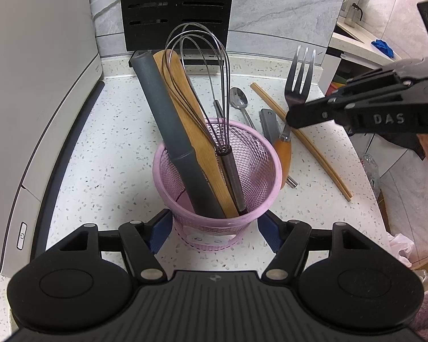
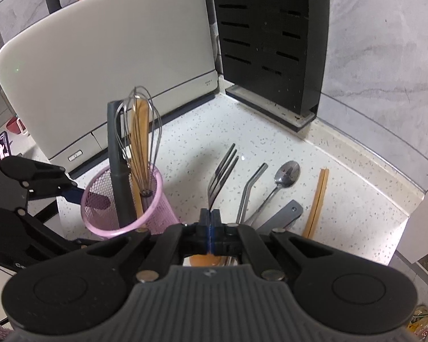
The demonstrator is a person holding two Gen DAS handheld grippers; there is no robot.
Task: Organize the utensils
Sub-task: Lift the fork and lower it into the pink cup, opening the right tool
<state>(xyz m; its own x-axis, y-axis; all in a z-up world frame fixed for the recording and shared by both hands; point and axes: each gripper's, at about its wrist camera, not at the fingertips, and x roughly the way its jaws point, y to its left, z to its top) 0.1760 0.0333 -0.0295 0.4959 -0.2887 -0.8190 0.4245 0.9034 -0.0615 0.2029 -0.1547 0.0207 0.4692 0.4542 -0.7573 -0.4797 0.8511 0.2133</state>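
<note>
A pink mesh holder (image 1: pixel 216 176) (image 2: pixel 122 208) stands on the speckled counter with a grey tool (image 1: pixel 168 131), a wooden spatula (image 1: pixel 191 131) and a wire whisk (image 1: pixel 202 85) in it. My left gripper (image 1: pixel 214 228) has its blue pads on either side of the holder's base, shut on it. My right gripper (image 2: pixel 211 222) (image 1: pixel 292 119) is shut on a fork (image 1: pixel 299 77) (image 2: pixel 221 176) with an orange handle, held upright, tines up, just right of the holder.
On the counter to the right lie a spoon (image 2: pixel 282 179), a bent metal straw (image 2: pixel 249 188), a grey-handled tool (image 2: pixel 282 213) and wooden chopsticks (image 2: pixel 318 196). A black knife block (image 2: pixel 271 37) and a white appliance (image 2: pixel 105 65) stand at the back.
</note>
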